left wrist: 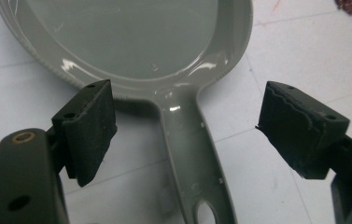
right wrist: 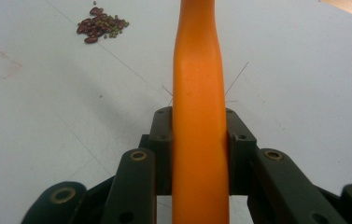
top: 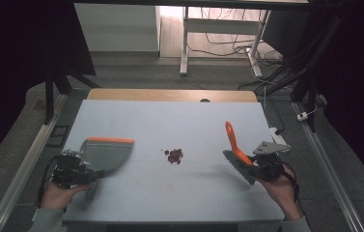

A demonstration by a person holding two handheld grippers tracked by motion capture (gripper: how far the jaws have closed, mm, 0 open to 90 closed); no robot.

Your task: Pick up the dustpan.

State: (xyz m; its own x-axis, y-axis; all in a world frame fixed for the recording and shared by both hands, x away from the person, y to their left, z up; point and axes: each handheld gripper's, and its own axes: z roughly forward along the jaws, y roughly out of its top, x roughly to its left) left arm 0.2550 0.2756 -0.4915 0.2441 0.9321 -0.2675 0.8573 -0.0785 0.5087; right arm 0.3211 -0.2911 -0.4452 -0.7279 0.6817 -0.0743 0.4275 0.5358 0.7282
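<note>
A: Start at the near edge of the bench [top: 170,203]. What is each tool doing?

B: The right tool [top: 261,166], by the near right corner, is clamped on the orange plastic handle of a small hand brush [right wrist: 198,93]; in the right gripper view the handle runs straight up between the two black jaws, pressed on both sides. In the high view the grey bristle head sits low by the hand and the handle slants up and away.

A: And the left one?

B: The left tool [left wrist: 183,135], near the left edge, stands wide open. The grey plastic dustpan with an orange rubber lip [top: 106,152] lies flat on the bench, and its grey handle [left wrist: 190,149] runs between the jaws, but neither pad touches it.

A: So how far along is the sweeping?

B: Early, I'd judge. The brush is in hand; the dustpan is not yet gripped. The small heap of dark red and green beans [top: 174,155] sits untouched near the middle of the bench, between pan and brush and well apart from both. Left to do: close on the pan handle, bring the lip up to the heap, sweep the beans in.

A: Any writing or brand?

B: None that I can read on brush, pan or bench. There are faint red pen marks on the surface, not legible as words.
</note>
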